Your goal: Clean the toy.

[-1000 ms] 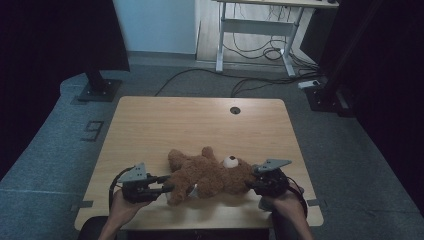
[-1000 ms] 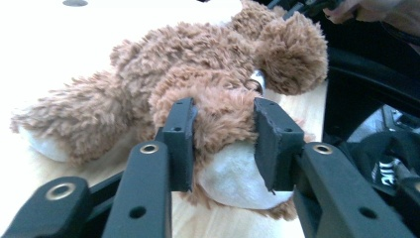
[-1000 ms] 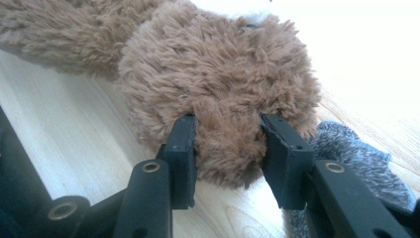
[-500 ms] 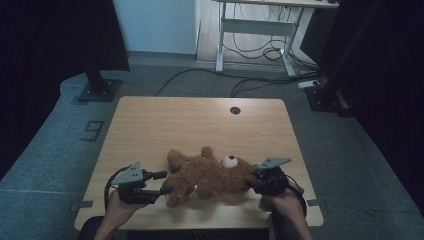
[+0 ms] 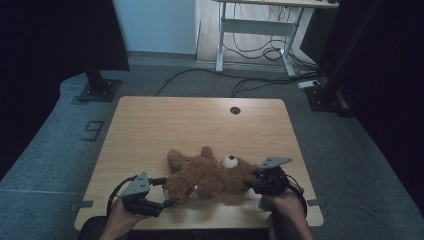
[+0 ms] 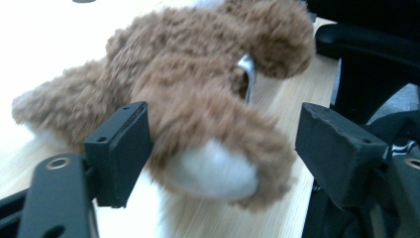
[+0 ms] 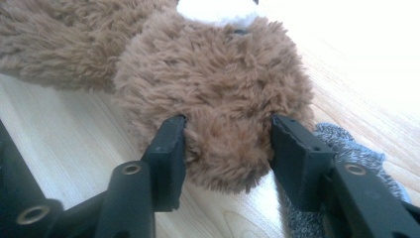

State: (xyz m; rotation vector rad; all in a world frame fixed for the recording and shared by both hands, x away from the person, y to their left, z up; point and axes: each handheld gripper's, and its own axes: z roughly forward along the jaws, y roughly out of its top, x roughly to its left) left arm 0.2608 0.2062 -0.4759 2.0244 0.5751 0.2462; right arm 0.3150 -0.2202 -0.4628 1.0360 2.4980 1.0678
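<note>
A brown teddy bear (image 5: 210,175) lies on its back near the front edge of the wooden table (image 5: 200,120), head to the right. My left gripper (image 5: 167,191) is at its leg. In the left gripper view the white-soled foot (image 6: 213,168) lies between the jaws of the left gripper (image 6: 220,144), which have just been opening; the right pad (image 6: 337,148) stands clear of the fur. My right gripper (image 5: 253,181) is at the head. In the right gripper view the right gripper (image 7: 228,134) has both pads against the fur of the head (image 7: 213,79), though its jaws have just been opening.
A round cable hole (image 5: 235,109) sits near the table's far edge. A grey fuzzy piece of fabric (image 7: 341,148) lies under the right jaw. On the floor beyond the table are a desk frame (image 5: 250,35) and loose cables (image 5: 260,52).
The left gripper's jaws have spread apart off the bear's leg, and that hand has edged slightly left. The bear and the right gripper stay where they were.
</note>
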